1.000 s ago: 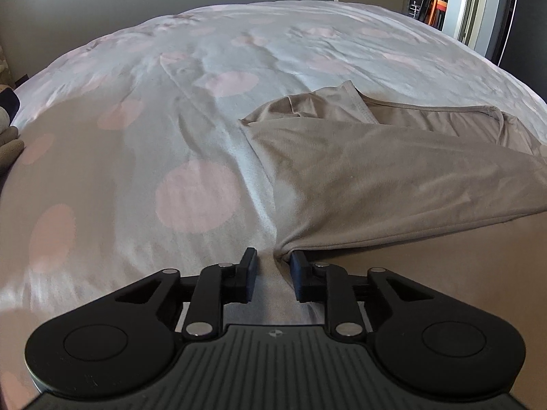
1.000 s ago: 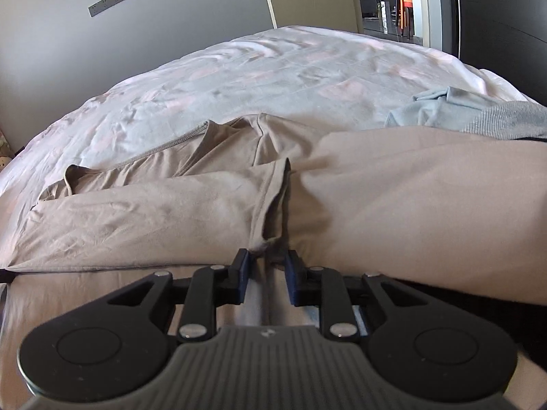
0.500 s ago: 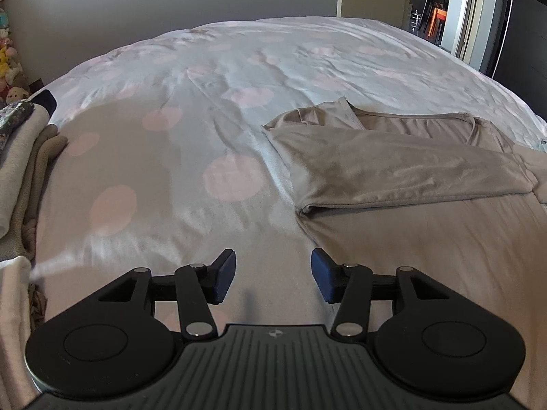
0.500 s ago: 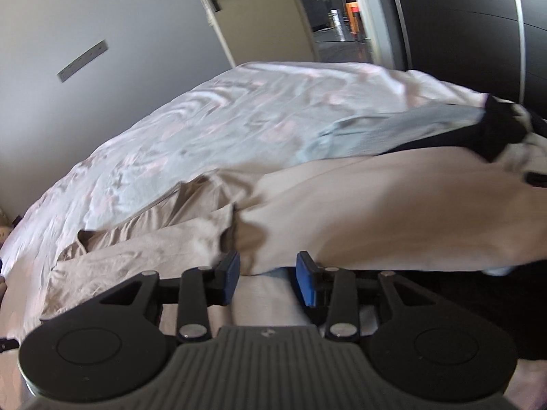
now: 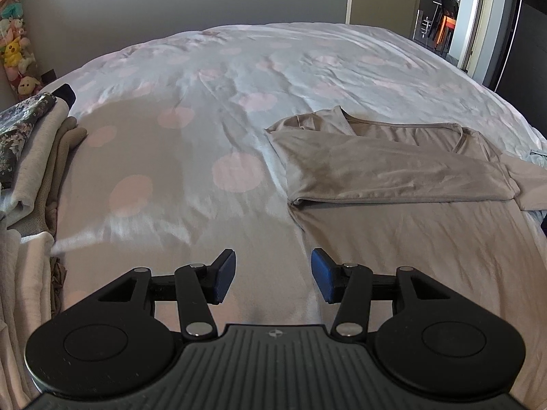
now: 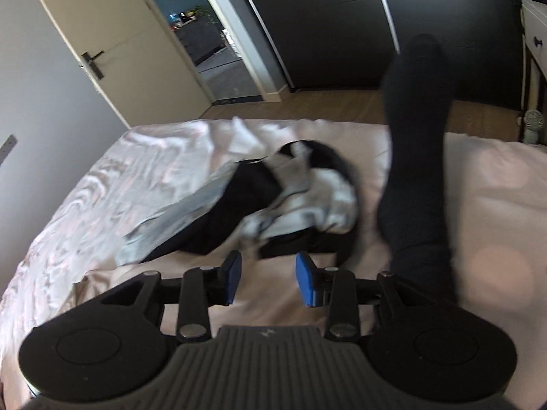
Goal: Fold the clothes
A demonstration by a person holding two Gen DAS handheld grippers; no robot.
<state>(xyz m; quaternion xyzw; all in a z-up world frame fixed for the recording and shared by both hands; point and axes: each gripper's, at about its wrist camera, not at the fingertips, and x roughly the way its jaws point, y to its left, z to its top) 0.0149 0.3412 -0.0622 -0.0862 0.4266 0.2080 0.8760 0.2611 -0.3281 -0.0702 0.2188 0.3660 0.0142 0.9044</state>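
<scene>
L wrist view: folded stack (image 5: 30,157) at far left edge, dotted bed (image 5: 191,130) across centre, beige shirt (image 5: 393,171) centre-right, sleeve folded across its body. L gripper (image 5: 273,278) bottom centre, jaws apart, empty. Shirt looks thin, light, limp, prob. slides on the sheet; best pinched at hem corners or the fold edge. R wrist view, blurred: clothes heap (image 6: 266,198) at centre, R gripper (image 6: 268,282) below it, jaws apart, empty; dark sock (image 6: 413,157) upright at right.

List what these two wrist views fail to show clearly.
- Beige shirt, left wrist view: its right side runs off the frame edge.
- Pile of dark and light clothes, right wrist view: motion blur hides which garments they are.
- Folded stack, left wrist view: cut off by the left edge.
</scene>
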